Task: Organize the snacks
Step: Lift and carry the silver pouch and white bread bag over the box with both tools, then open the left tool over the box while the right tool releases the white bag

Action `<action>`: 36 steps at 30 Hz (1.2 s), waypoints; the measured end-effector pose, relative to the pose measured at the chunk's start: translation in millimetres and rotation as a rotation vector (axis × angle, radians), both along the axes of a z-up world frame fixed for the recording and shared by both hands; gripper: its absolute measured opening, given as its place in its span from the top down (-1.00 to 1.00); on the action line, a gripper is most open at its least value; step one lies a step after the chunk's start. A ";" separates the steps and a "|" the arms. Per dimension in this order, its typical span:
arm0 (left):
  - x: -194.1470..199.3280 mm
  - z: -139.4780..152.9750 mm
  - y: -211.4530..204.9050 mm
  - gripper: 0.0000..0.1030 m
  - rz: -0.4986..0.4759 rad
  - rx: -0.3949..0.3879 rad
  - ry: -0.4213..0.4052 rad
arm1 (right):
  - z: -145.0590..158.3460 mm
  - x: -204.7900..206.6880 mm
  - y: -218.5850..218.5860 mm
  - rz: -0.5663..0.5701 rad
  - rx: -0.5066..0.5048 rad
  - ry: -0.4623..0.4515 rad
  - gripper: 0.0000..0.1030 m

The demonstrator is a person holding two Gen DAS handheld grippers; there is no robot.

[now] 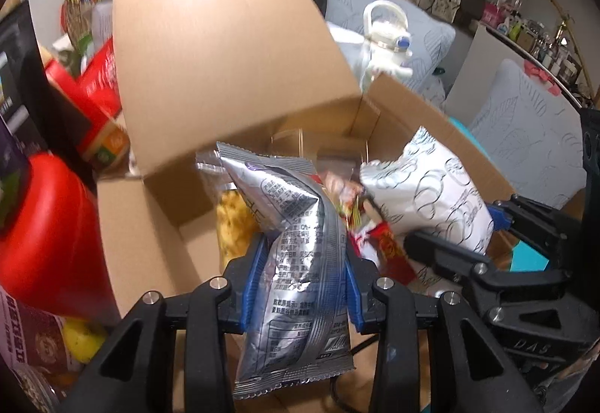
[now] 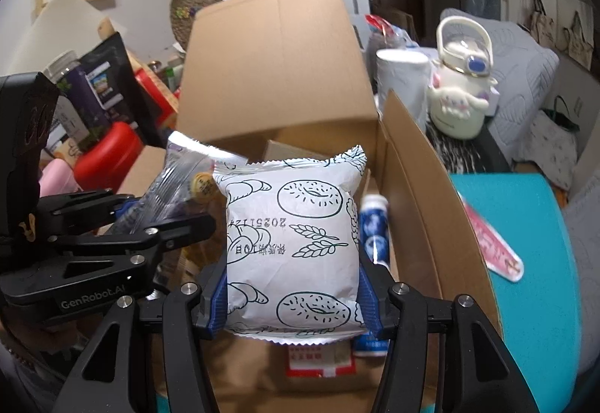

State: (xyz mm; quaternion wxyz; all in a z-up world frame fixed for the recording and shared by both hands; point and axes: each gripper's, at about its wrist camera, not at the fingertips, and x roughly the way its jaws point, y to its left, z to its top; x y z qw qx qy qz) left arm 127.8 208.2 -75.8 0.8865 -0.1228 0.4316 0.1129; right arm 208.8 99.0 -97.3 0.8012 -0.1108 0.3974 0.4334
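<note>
My left gripper [image 1: 302, 285] is shut on a silver foil snack bag [image 1: 296, 263] and holds it above the open cardboard box [image 1: 157, 233]. My right gripper [image 2: 294, 297] is shut on a white bread packet [image 2: 292, 244] printed with bagels and wheat, also over the box [image 2: 412, 188]. In the left wrist view the right gripper [image 1: 487, 244] shows at the right with the white packet [image 1: 431, 188]. In the right wrist view the left gripper [image 2: 112, 225] shows at the left with the silver bag [image 2: 176, 184]. Inside the box lie a yellow snack [image 1: 232, 222], a red packet [image 1: 390, 248] and a blue-white tube [image 2: 375, 225].
The box's tall back flap [image 2: 273, 64] stands up. A red container [image 1: 45, 237] and red cartons [image 1: 101, 87] crowd the left. A cream kettle-shaped bottle [image 2: 461, 90] and white cup [image 2: 401, 83] stand to the right. A teal surface [image 2: 532, 263] with a pink packet [image 2: 495, 248] lies right of the box.
</note>
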 end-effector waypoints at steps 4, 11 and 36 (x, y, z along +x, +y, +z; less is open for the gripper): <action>-2.4 -8.0 -2.9 0.27 -0.015 -0.019 0.028 | -6.3 -1.4 -3.2 0.000 -0.019 0.022 -0.08; -3.6 -10.0 -2.6 0.27 -0.020 -0.024 0.049 | -17.9 0.7 -4.2 -0.020 -0.060 0.053 -0.08; 7.9 -10.4 -12.1 -0.31 0.030 0.042 0.090 | -15.4 -16.9 -8.5 -0.060 -0.215 -0.069 -0.29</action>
